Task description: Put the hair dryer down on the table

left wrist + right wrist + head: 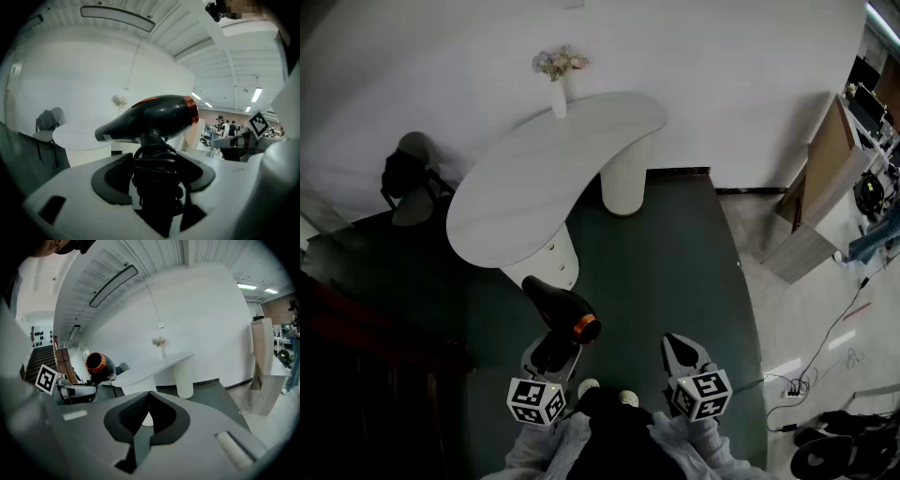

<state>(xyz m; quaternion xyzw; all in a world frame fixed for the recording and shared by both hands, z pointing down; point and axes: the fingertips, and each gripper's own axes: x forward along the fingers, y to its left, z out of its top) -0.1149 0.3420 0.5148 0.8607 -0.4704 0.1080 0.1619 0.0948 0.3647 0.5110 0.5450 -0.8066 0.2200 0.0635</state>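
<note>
A black hair dryer (563,306) with an orange ring at its rear hangs in the air in front of the white curved table (534,187), clear of it. My left gripper (551,353) is shut on its handle, which has the black cord coiled round it. In the left gripper view the hair dryer (154,117) stands upright between the pads, nozzle pointing left towards the table (77,137). My right gripper (682,354) is beside it on the right, shut, with nothing in it. In the right gripper view its jaw tips (149,397) meet, and the hair dryer (97,364) shows at left.
A white vase with flowers (559,80) stands at the table's far end. A chair with a dark bag (411,178) is left of the table. A wooden cabinet (825,178) and floor cables (797,380) are at right. Dark green flooring (675,262) lies under the table.
</note>
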